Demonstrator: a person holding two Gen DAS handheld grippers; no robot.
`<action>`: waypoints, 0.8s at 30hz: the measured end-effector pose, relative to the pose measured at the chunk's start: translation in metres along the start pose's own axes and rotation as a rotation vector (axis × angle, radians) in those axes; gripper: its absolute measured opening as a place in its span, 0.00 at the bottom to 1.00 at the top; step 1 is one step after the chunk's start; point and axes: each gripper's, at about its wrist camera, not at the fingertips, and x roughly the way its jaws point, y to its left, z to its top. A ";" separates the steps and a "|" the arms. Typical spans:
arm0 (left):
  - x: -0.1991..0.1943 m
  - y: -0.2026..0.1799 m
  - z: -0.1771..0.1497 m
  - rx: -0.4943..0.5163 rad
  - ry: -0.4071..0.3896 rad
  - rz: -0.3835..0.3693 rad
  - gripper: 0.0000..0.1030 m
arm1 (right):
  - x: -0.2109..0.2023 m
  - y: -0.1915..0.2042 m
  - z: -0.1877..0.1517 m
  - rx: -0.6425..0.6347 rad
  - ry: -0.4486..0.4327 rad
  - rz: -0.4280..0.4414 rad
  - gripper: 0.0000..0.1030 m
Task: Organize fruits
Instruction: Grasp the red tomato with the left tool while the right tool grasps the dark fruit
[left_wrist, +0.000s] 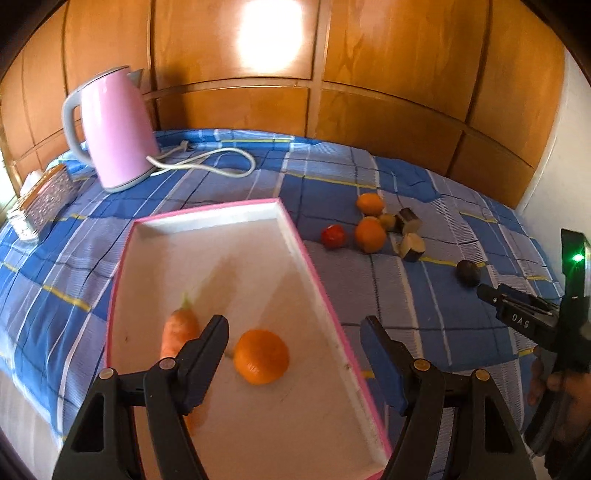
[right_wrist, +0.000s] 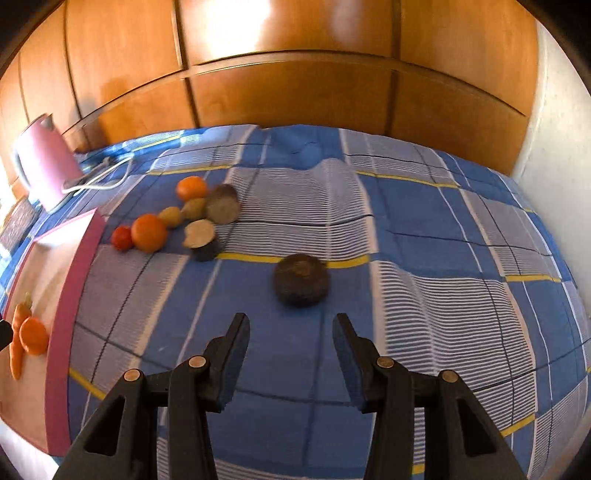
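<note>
Currently the dark round fruit (right_wrist: 301, 280) lies alone on the blue checked bedspread (right_wrist: 424, 221), at twelve o'clock just beyond the right gripper (right_wrist: 290, 332), fingers released and empty. Left gripper (left_wrist: 295, 332), likewise released, hovers over the pink-rimmed white tray (left_wrist: 321, 288) holding an orange (left_wrist: 261, 356) and carrot (left_wrist: 177, 332). Judged next: advance, close on the fruit.

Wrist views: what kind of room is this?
Likely a bedroom at home: a blue checked bedsheet serves as the work surface, backed by wooden panelled doors, probably a wardrobe. A pink electric kettle stands on the sheet.
</note>
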 end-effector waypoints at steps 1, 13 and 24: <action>0.001 -0.003 0.003 0.008 -0.004 -0.001 0.72 | 0.001 -0.003 0.001 0.008 0.001 -0.002 0.46; 0.041 -0.036 0.039 0.098 0.064 -0.100 0.45 | 0.010 -0.019 0.004 0.034 0.001 -0.006 0.46; 0.103 -0.046 0.074 0.184 0.143 -0.093 0.26 | 0.016 -0.031 0.007 0.050 0.004 0.009 0.46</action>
